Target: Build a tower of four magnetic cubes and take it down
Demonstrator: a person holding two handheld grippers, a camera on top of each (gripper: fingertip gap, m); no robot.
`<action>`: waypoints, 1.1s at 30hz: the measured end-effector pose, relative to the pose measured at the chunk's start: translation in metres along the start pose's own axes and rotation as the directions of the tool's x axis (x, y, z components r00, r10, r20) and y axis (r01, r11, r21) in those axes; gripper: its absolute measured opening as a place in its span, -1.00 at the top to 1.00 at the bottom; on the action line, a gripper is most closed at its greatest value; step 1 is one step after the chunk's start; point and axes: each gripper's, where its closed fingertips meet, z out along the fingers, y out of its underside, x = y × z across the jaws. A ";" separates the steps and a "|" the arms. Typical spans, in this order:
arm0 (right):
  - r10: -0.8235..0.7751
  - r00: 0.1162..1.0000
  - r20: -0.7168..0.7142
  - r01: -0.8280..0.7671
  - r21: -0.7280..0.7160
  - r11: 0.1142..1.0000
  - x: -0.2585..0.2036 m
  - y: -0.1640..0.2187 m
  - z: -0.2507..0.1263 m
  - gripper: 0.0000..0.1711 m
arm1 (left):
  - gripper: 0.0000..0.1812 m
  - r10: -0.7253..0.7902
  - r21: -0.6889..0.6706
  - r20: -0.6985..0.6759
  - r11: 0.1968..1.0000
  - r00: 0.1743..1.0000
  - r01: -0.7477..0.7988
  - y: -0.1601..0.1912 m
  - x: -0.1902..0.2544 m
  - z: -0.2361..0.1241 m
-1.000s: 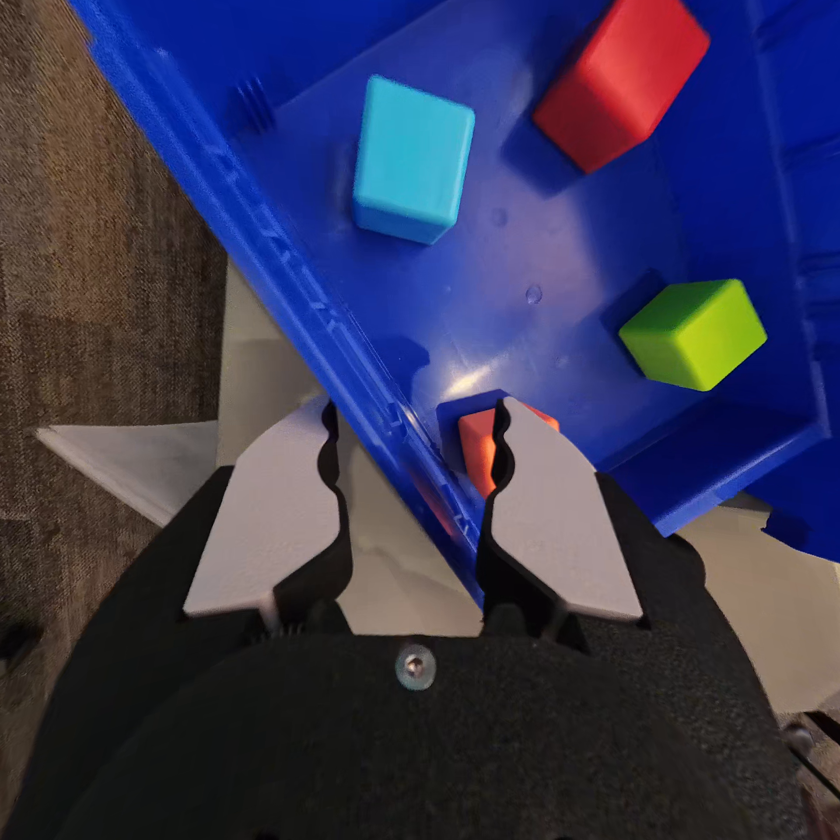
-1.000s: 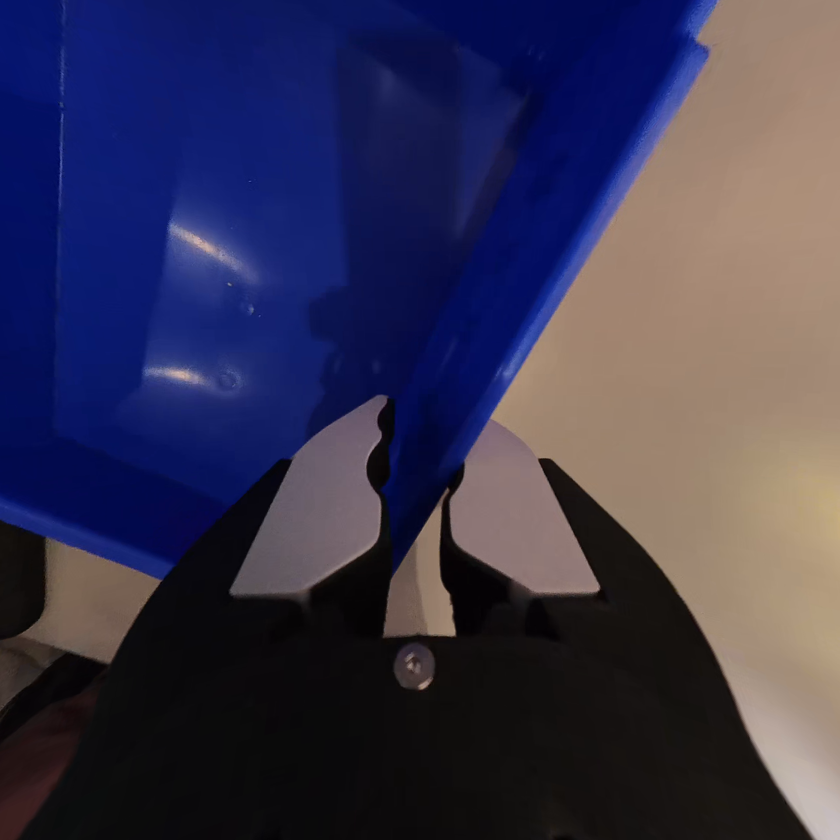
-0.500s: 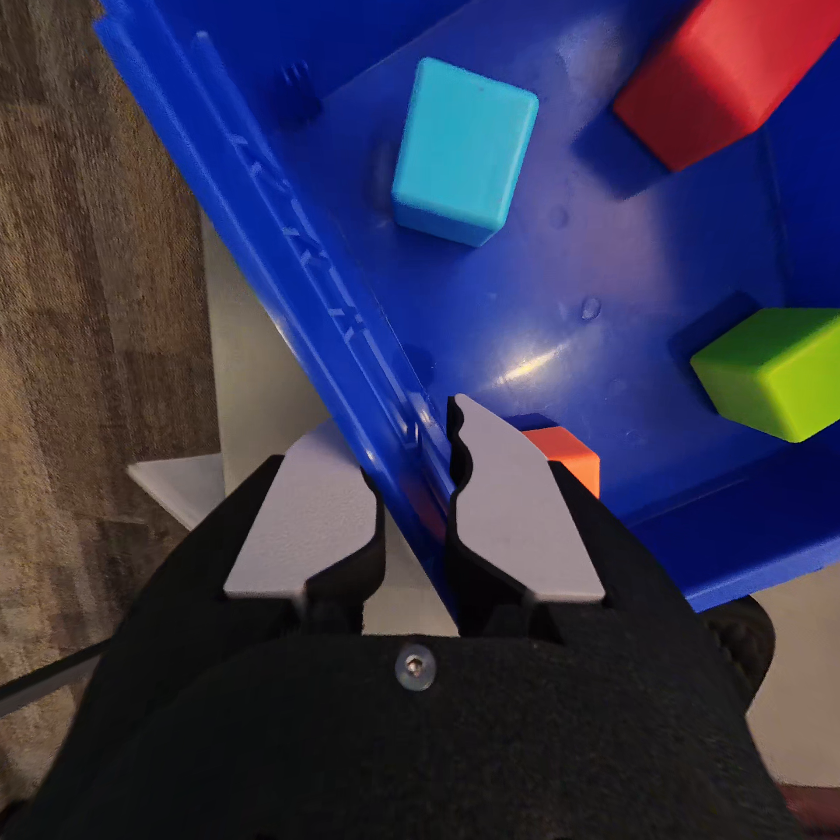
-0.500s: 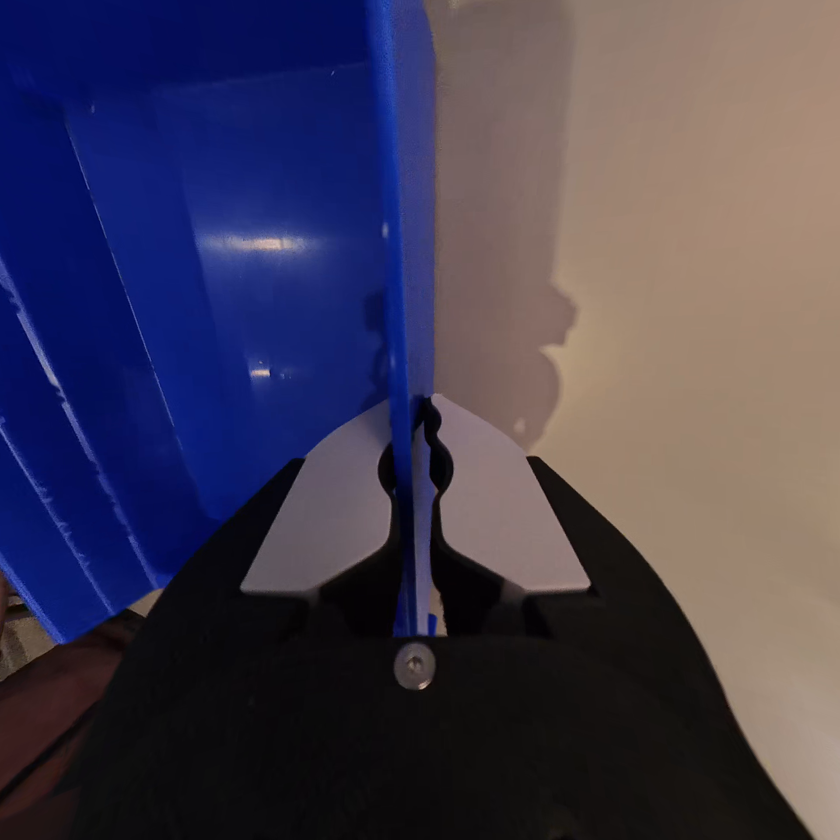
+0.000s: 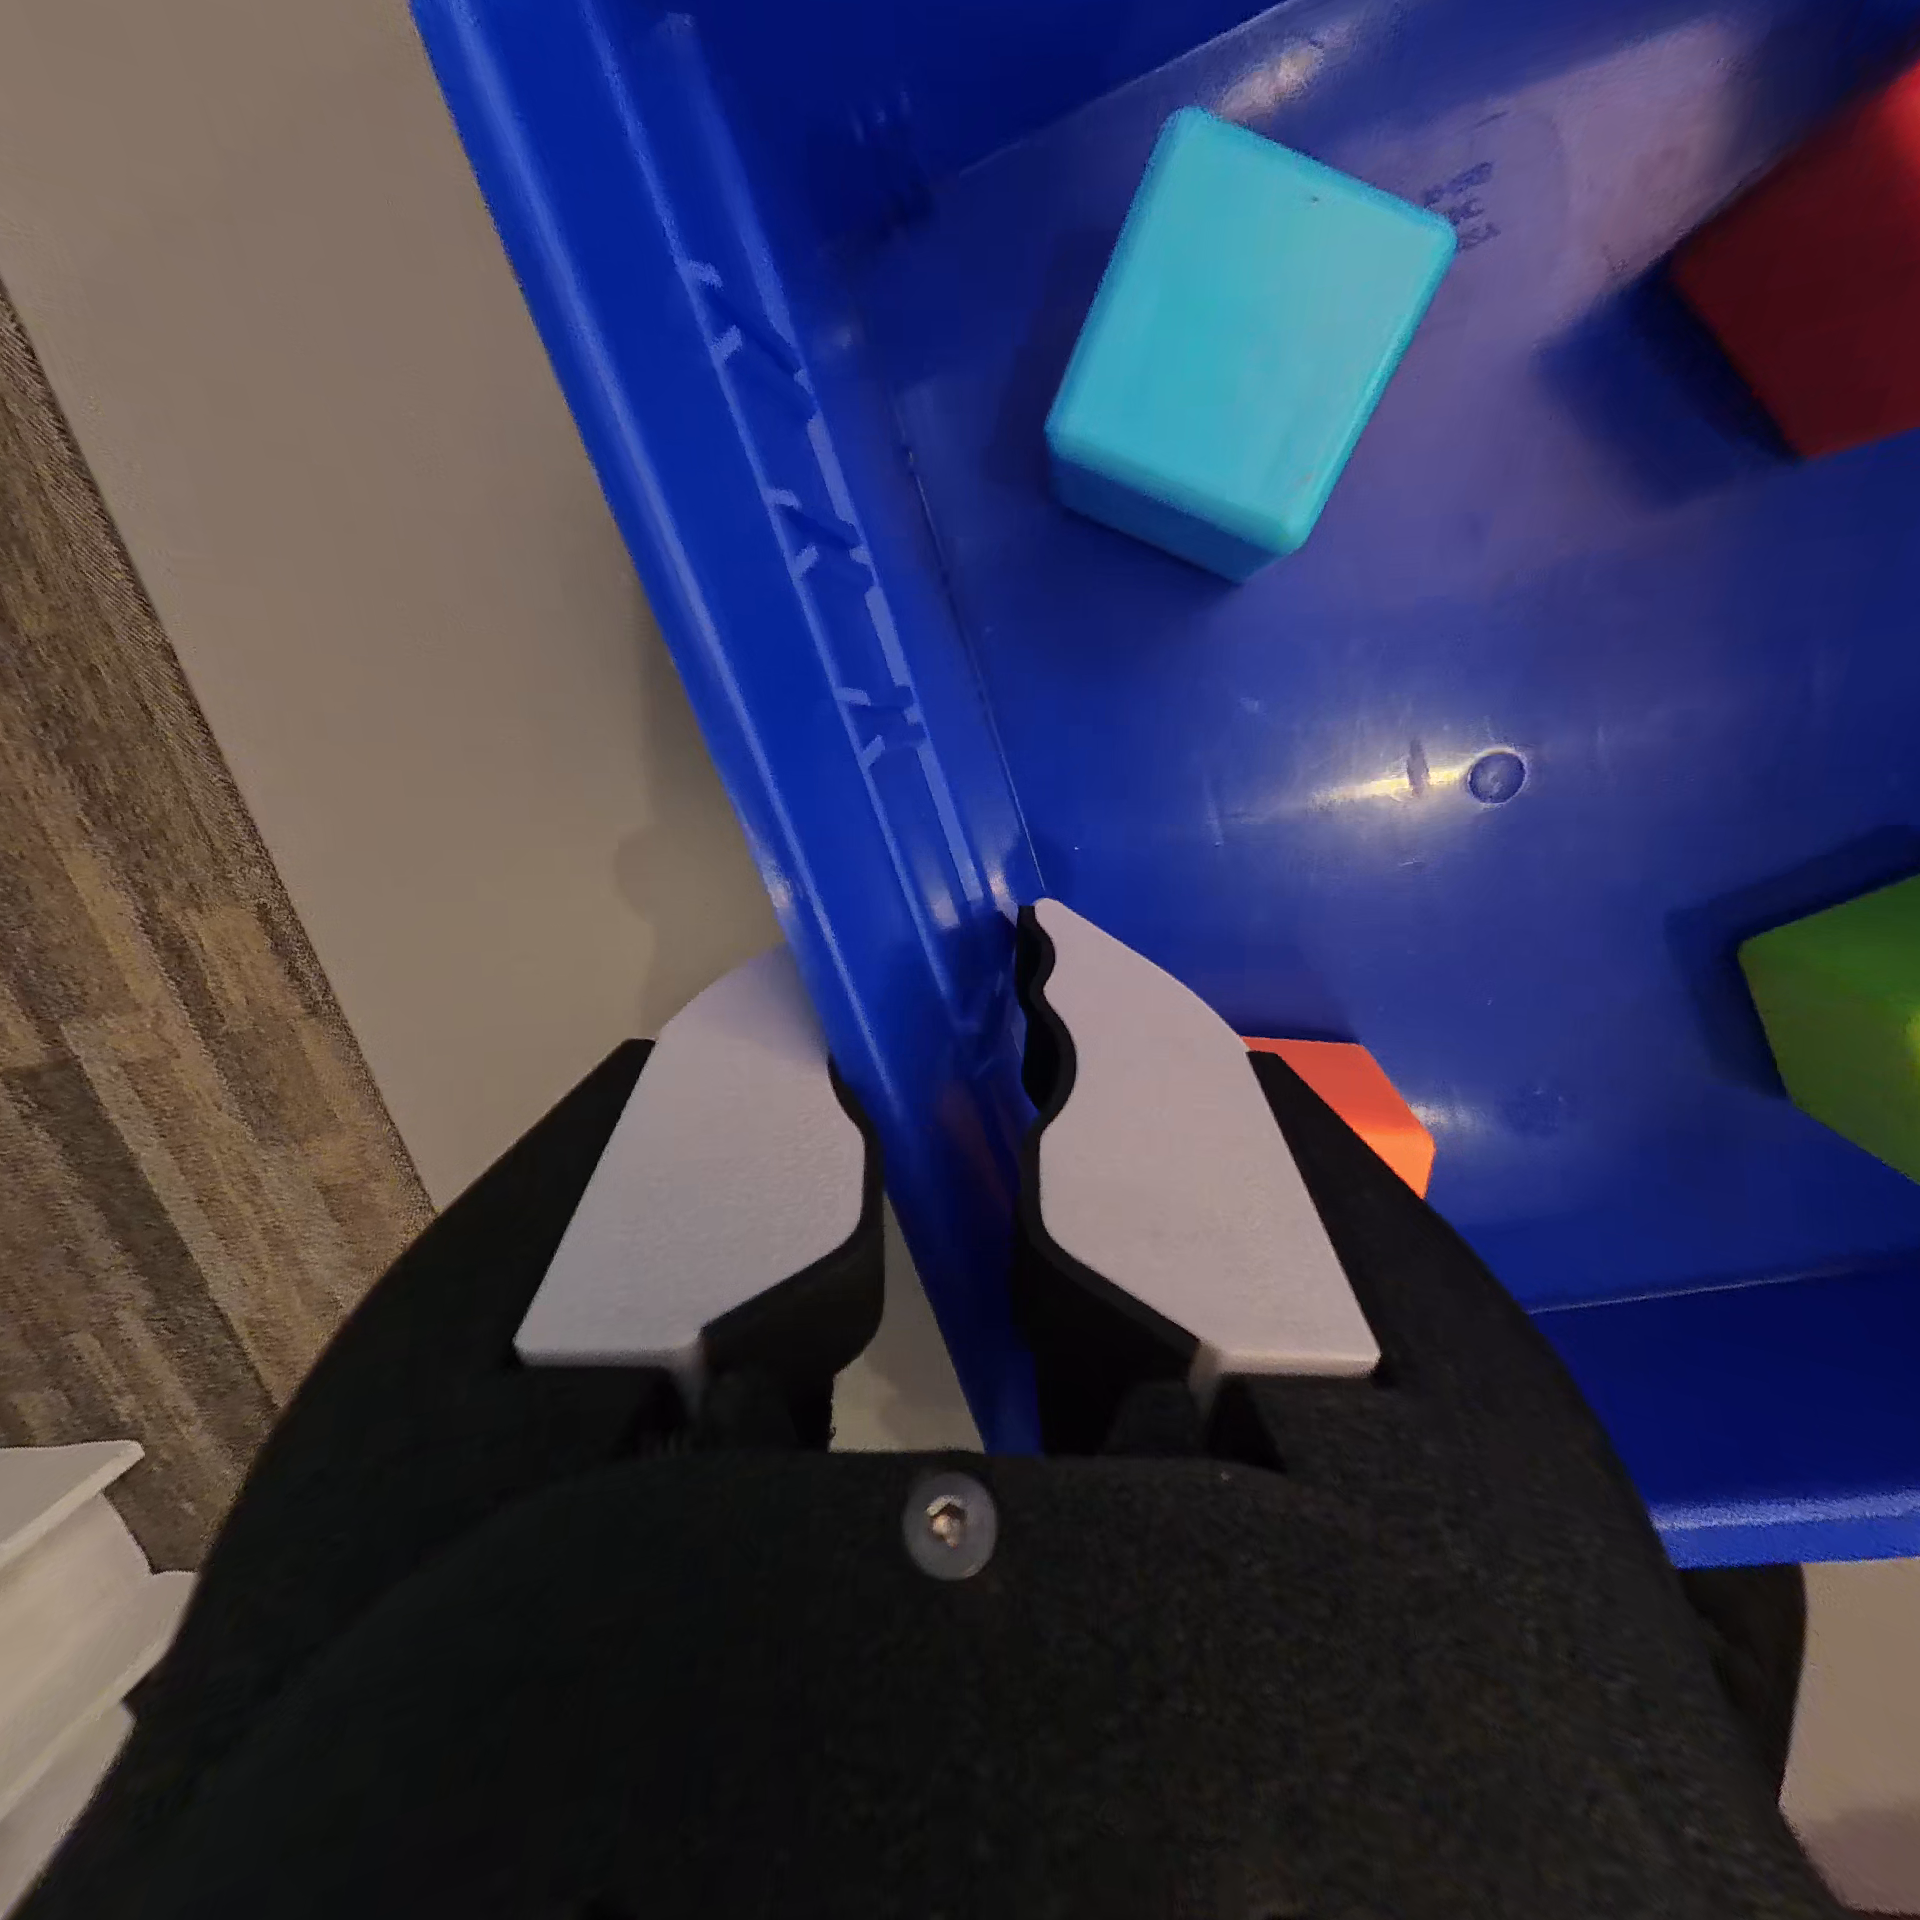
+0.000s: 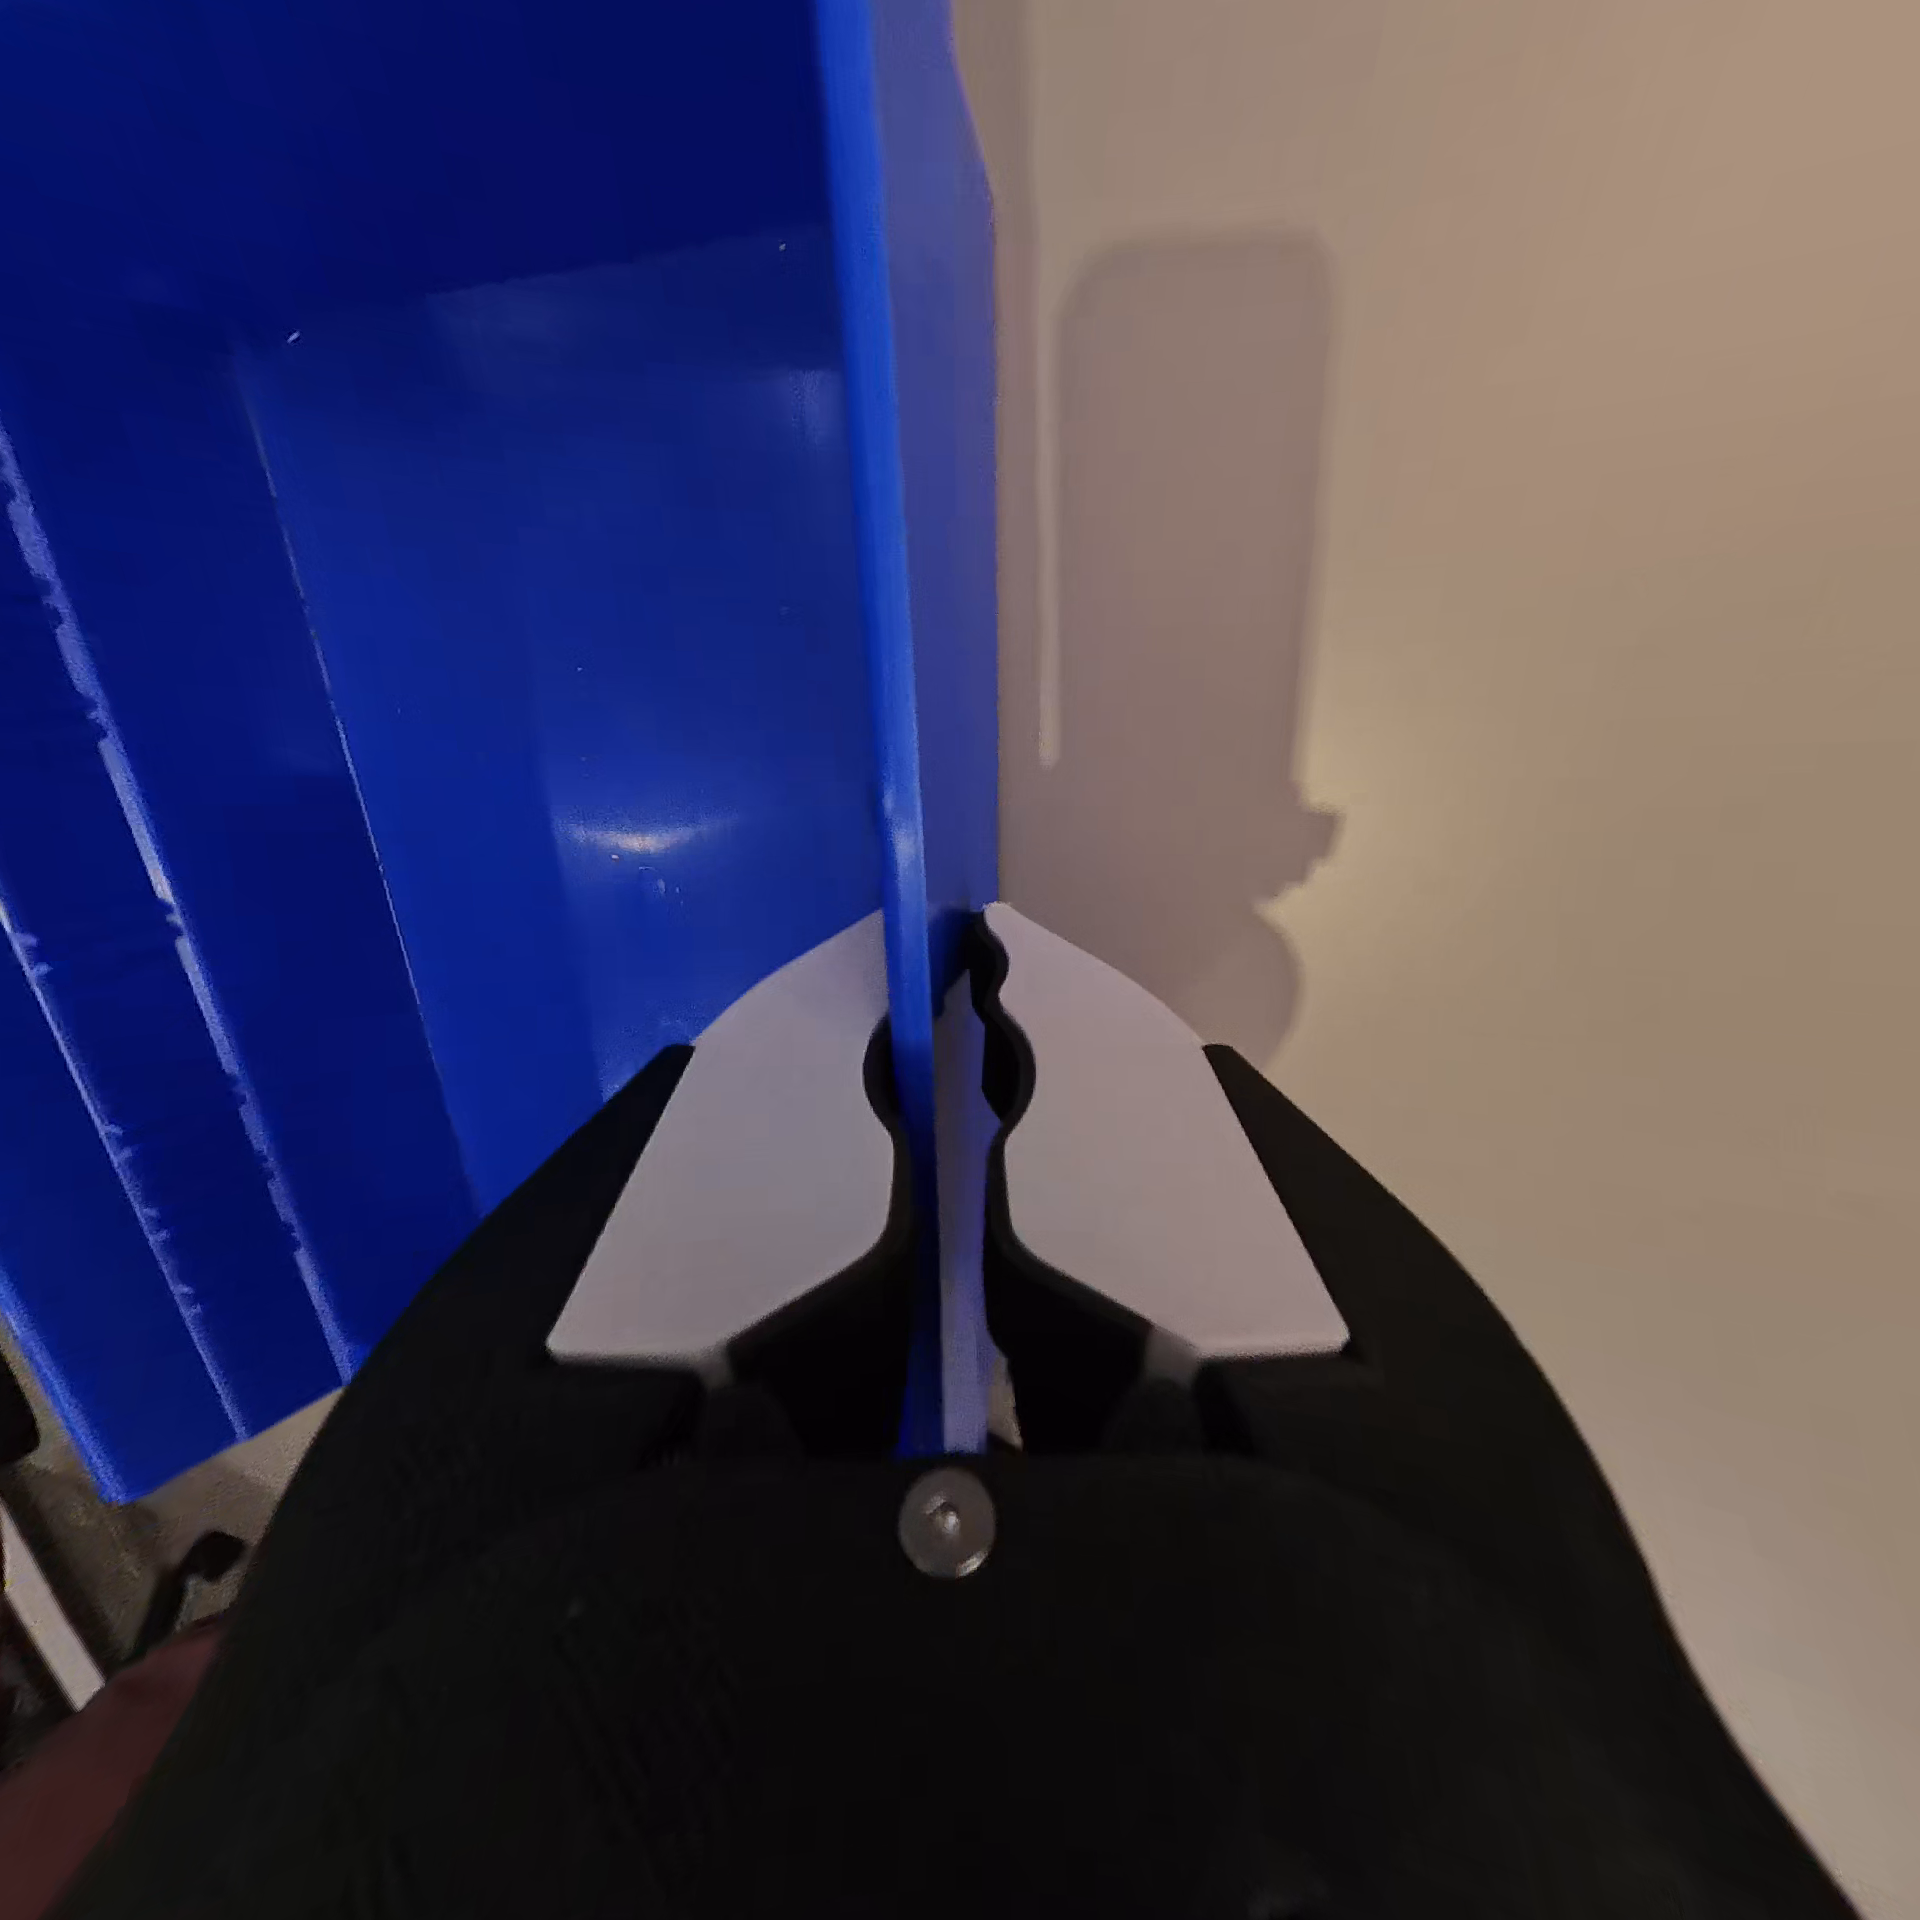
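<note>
Left wrist view: both tongs, left (image 5: 940, 1039) and right (image 6: 940, 997), clamp the bin (image 5: 1351, 831) walls, positioning it; next, release and pick a cube (image 5: 1247, 384).

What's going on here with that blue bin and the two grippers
A person is holding a blue bin with both grippers, each pinching a side wall. The left gripper clamps one wall, the right gripper the opposite one. Inside lie four loose cubes: a cyan cube, a red cube, a green cube and an orange cube, partly hidden. No tower is stacked yet.
</note>
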 end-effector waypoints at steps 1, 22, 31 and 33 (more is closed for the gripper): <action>0.015 1.000 -0.001 -0.015 0.014 1.000 0.012 0.000 -0.003 0.90 | 0.74 0.003 -0.001 0.004 1.000 1.000 -0.003 -0.001 0.002 0.000; -0.042 0.999 -0.004 0.043 0.107 0.993 0.071 -0.008 -0.019 0.89 | 0.68 0.063 -0.008 0.054 0.998 0.997 -0.062 -0.005 0.008 -0.001; -0.031 0.999 -0.013 0.032 0.100 0.994 0.070 -0.001 -0.020 0.89 | 0.67 0.107 0.030 0.033 0.994 0.994 -0.108 -0.013 0.011 0.002; -0.028 1.000 0.000 0.028 0.094 0.995 0.069 0.001 -0.020 0.88 | 0.69 0.104 0.042 0.017 0.994 0.994 -0.105 -0.014 0.010 0.002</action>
